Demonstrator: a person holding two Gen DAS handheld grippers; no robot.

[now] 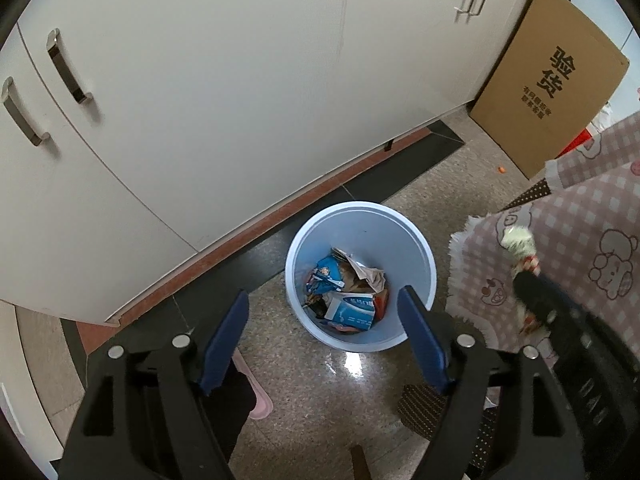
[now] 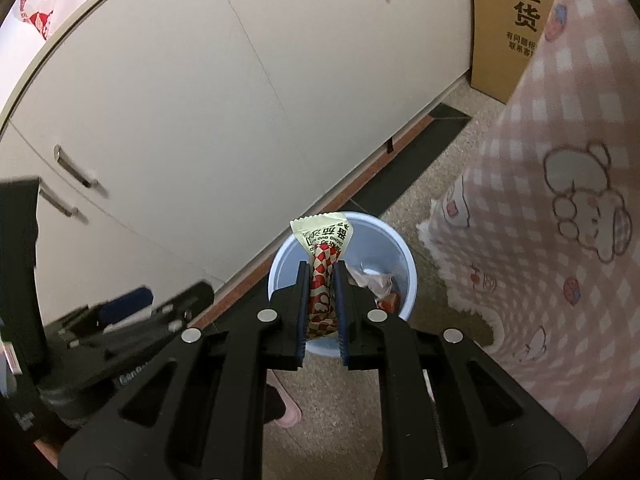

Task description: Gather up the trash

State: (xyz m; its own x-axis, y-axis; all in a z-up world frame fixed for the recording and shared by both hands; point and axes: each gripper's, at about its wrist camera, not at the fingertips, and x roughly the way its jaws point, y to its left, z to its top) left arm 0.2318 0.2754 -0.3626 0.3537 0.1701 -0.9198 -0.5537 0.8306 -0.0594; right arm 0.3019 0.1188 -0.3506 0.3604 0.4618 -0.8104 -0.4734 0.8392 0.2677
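Observation:
A light blue trash bin (image 1: 404, 240) stands on the floor by the cabinet and holds several crumpled wrappers (image 1: 348, 292). My left gripper (image 1: 324, 304) is open and empty, above the bin's near side. My right gripper (image 2: 322, 276) is shut on a cream and red-checked snack wrapper (image 2: 322, 248), held above the bin (image 2: 404, 264). In the left wrist view the right gripper (image 1: 532, 280) shows at the right with the wrapper (image 1: 520, 244) sticking out.
White cabinet doors (image 1: 220, 100) with metal handles run behind the bin. A cardboard box (image 1: 552, 80) leans at the far right. A pink checked tablecloth (image 2: 560, 200) hangs at the right. A pink slipper (image 2: 288, 412) is on the speckled floor.

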